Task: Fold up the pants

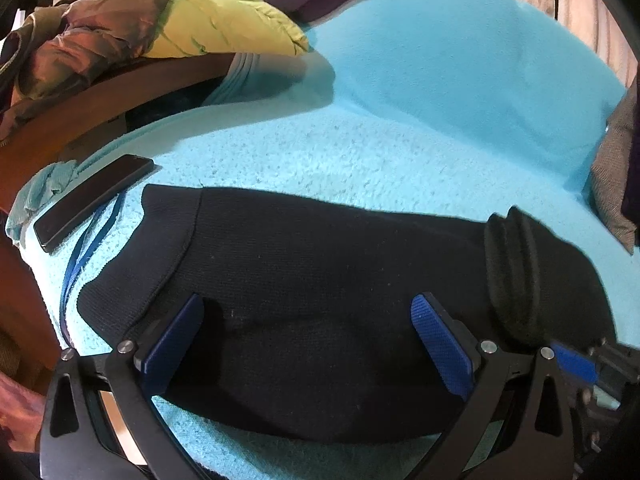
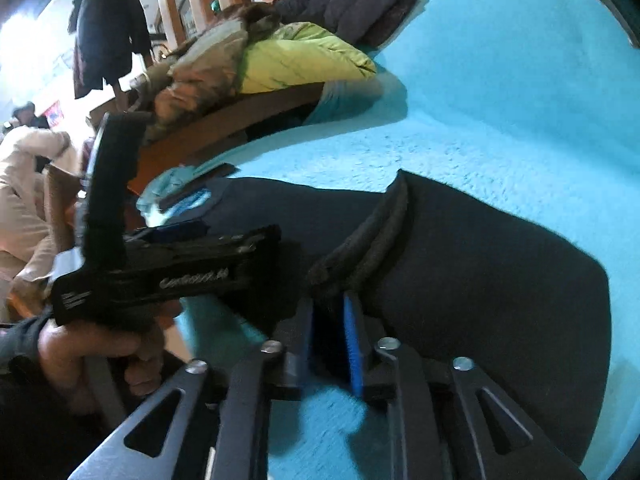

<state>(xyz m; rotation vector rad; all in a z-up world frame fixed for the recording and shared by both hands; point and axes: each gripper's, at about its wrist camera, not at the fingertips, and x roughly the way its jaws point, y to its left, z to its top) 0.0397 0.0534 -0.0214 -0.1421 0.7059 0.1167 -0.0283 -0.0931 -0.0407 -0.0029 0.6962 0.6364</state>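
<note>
Black pants (image 1: 304,280) lie folded across a turquoise fleece blanket (image 1: 400,120); their ribbed waistband (image 1: 516,276) bunches up at the right. My left gripper (image 1: 308,320) is open, its blue pads (image 1: 440,344) spread over the pants' near edge. My right gripper (image 2: 329,320) is shut on the pants' near edge by the waistband (image 2: 368,236). The left gripper (image 2: 180,272) also shows in the right wrist view, held in a hand at the left.
A black phone (image 1: 92,200) and a blue lanyard (image 1: 80,260) lie on the blanket at the left. Piled jackets, one yellow-green (image 1: 224,24), sit behind a wooden rail (image 1: 100,100). A grey cushion (image 1: 616,176) is at the right.
</note>
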